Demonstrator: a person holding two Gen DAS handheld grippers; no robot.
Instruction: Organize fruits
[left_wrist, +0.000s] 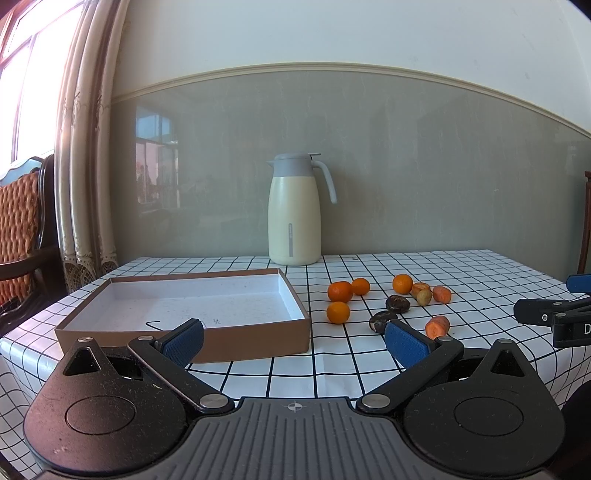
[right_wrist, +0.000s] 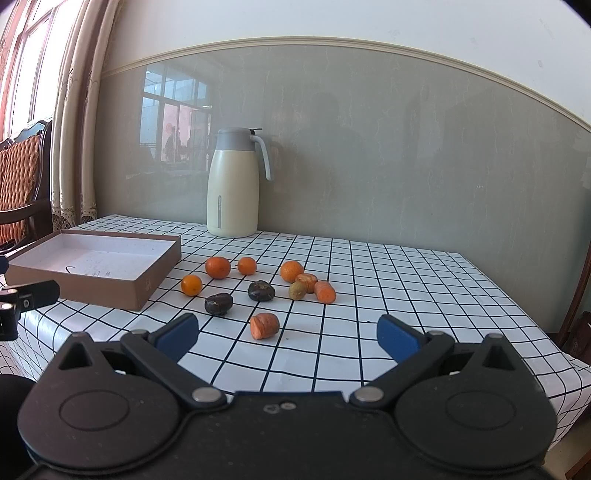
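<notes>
A checked tablecloth (right_wrist: 369, 280) covers the table, where a shallow cardboard box (right_wrist: 147, 284) sits empty at the left. A cream flask (right_wrist: 232, 188) stands upright by the wall. Right of the box lie the loose fruits: four oranges (right_wrist: 218, 267), two dark chestnut-like pieces (right_wrist: 261, 291), a small greenish fruit (right_wrist: 296, 290) and orange chunks (right_wrist: 264, 325). The left gripper (left_wrist: 293, 338) and right gripper (right_wrist: 287, 332) hover near the table edge, jaws spread wide, holding nothing.
</notes>
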